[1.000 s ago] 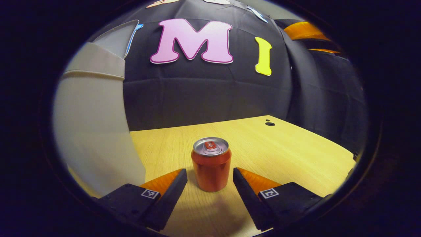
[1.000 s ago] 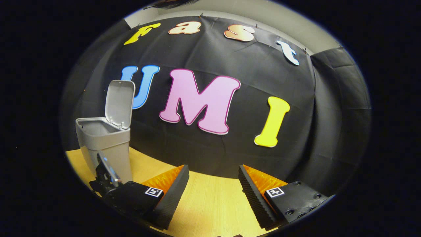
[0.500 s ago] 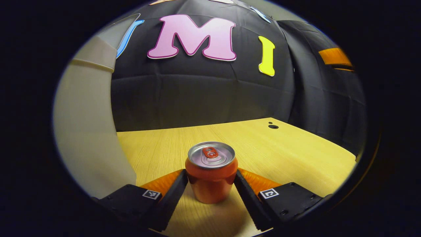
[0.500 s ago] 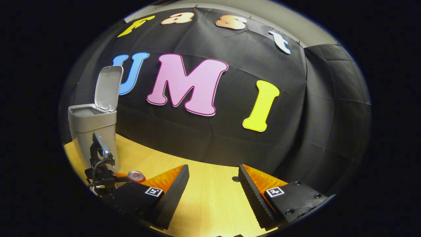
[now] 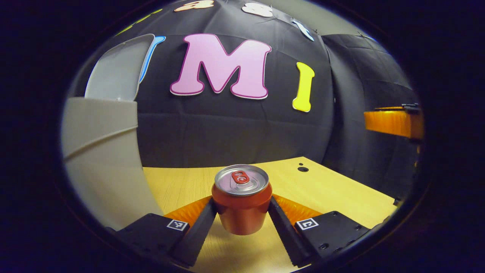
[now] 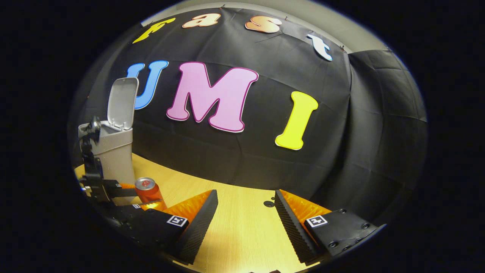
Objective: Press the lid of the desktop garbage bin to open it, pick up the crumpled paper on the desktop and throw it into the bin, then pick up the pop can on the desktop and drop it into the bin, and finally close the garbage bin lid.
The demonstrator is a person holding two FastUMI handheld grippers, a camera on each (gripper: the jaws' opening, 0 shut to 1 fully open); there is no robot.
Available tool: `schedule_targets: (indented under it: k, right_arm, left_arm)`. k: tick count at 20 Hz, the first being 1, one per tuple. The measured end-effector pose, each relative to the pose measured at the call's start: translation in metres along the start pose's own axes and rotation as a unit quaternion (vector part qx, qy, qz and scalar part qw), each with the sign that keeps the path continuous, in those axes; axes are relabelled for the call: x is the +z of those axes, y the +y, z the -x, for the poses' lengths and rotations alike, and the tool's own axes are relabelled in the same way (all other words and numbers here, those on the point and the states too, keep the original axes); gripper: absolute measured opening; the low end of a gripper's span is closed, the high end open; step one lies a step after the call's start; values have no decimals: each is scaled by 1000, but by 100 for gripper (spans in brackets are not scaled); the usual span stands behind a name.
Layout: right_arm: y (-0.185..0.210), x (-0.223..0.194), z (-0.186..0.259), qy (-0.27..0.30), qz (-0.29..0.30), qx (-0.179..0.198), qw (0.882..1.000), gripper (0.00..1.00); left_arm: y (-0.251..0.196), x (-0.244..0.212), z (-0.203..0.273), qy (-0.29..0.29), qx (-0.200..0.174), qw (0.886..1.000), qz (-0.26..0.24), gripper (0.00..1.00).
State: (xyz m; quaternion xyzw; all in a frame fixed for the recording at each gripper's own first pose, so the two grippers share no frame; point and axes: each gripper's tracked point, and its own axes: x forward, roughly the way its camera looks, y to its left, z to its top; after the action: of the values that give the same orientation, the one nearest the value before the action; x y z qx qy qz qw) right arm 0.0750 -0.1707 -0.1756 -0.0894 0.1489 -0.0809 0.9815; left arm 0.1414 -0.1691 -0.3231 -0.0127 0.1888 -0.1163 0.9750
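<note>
My left gripper [image 5: 242, 203] is shut on the orange pop can [image 5: 241, 212], both fingers pressing its sides. The upright can hangs a little above the wooden desktop [image 5: 333, 189]. Close on the left rises the grey garbage bin [image 5: 102, 163] with its lid [image 5: 117, 72] standing open. In the right gripper view the can [image 6: 147, 189] sits in the left gripper [image 6: 127, 193] in front of the bin [image 6: 115, 151], whose lid [image 6: 122, 98] is up. My right gripper [image 6: 246, 208] is open over the desktop with nothing between its fingers.
A small dark hole [image 5: 302, 169] marks the desktop near the back wall. At the right edge of the left gripper view, part of the other gripper [image 5: 392, 123] hangs level above the desk. Black cloth walls close the back and the right side.
My left gripper went from open around the can to shut on it and raised it slightly toward the bin. The right gripper stayed open and shifted only a little.
</note>
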Motion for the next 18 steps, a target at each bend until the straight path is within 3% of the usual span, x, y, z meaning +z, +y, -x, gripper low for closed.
schedule_targets:
  k: [7, 14, 18]
  right_arm:
    - [-10, 43, 21, -14, -19, -7, 1000, 97]
    - [-3, 90, 28, -35, -29, 11, 999, 97]
    - [3, 107, 34, -40, -43, 31, 998, 97]
  left_arm:
    - [16, 132, 40, -73, 19, 997, 5, 88]
    - [119, 203, 91, -110, 136, 984, -32, 88]
    - [185, 201, 112, -98, 190, 976, -37, 88]
